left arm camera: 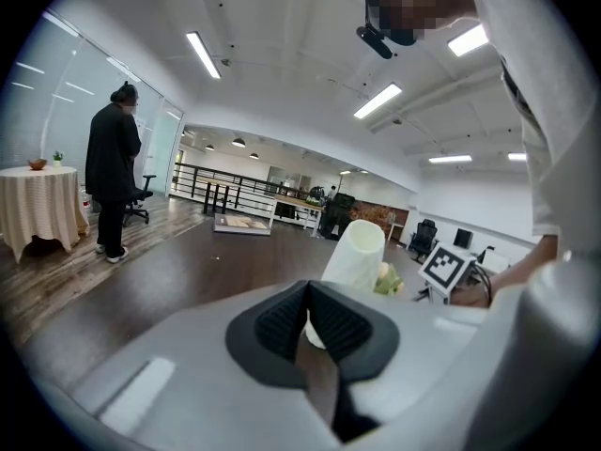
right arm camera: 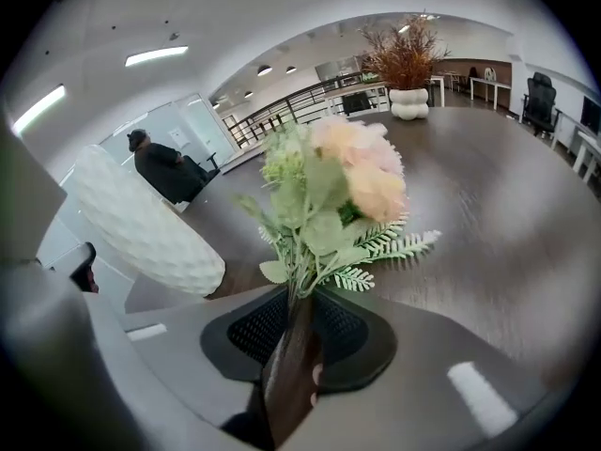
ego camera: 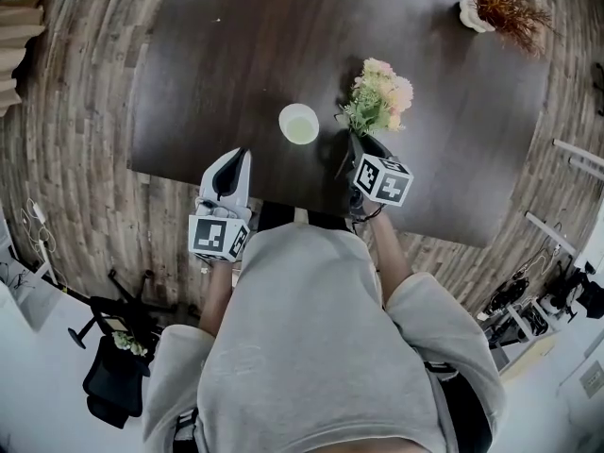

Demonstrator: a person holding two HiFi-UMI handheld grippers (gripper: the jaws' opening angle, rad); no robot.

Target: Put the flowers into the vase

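gripping the flowers point(right arm camera: 343, 181) by the stems with the right tongs point(right arm camera: 299, 327), blooms just beyond the tips, beside the white vase point(ego camera: 299, 124) on the desk point(ego camera: 236, 55). holding the left tongs point(left arm camera: 305, 322) shut and empty, near the vase's other side.

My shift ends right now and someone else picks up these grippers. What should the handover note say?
Left gripper: shut, empty, at the near table edge, aimed toward the vase.
Right gripper: jaws closed on the stems of the flowers.
Things: the vase stands upright on the table with no flowers in it. In the head view the flowers are just right of it. I cannot tell whether they are off the table.
Done: flowers gripped.
Left: lift them, carry them over the vase, lower the stems in, release.
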